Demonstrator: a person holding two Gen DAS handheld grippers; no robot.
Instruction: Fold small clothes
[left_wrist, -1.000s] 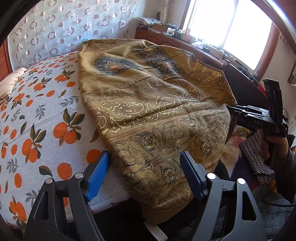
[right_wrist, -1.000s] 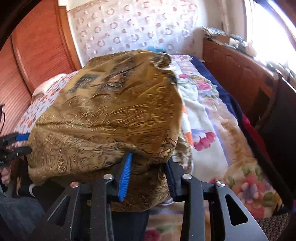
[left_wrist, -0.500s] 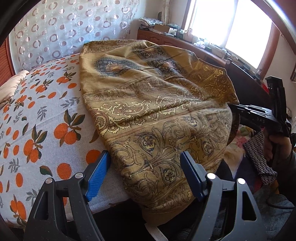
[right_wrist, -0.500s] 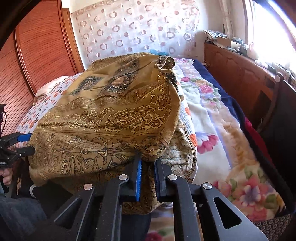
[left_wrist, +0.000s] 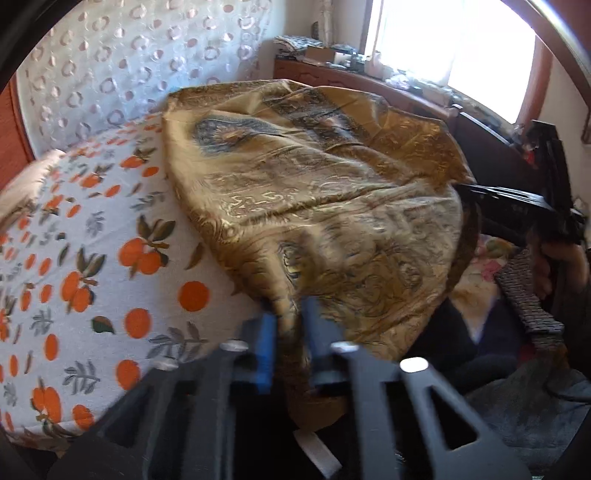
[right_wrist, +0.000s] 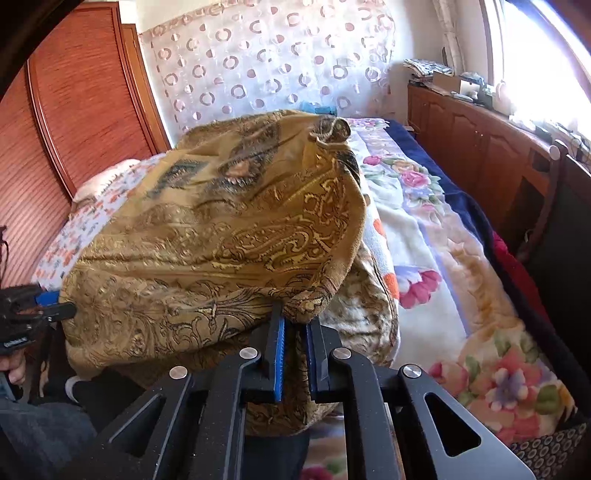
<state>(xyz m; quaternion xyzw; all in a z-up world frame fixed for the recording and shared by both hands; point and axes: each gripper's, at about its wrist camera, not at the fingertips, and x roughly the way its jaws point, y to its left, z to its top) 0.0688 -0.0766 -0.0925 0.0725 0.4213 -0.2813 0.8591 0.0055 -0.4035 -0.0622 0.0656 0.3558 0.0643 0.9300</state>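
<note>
Both tongs are clamped on the near hem of the same gold paisley cloth (left_wrist: 317, 206). Seen from its own camera, the left gripper (left_wrist: 288, 332) has just been closing and now pinches a bunched fold of the cloth's near left corner between its blue pads (left_wrist: 264, 350), the fabric rising out of the narrow gap and spreading away over the bed. That view is blurred, so the exact line of the hem at the jaws is hard to make out. On the other side, the right gripper (right_wrist: 295, 339) has also just been closing and grips the near right corner, a thick rolled edge of the cloth sitting right at its fingertips, with more fabric hanging down between and below the jaws. From the left camera the right gripper shows at the cloth's far right edge, held by a hand (left_wrist: 554, 266). Beyond the tongs the cloth lies draped across the bed, rumpled, with a twisted knot of fabric at its far right corner. To its left, an orange-print sheet (left_wrist: 92, 258) is bare; to its right lies a floral blanket (right_wrist: 443, 240). A circle-patterned curtain (right_wrist: 258, 66) hangs behind the bed, and a wooden cabinet (right_wrist: 472, 133) runs under the bright window.
</note>
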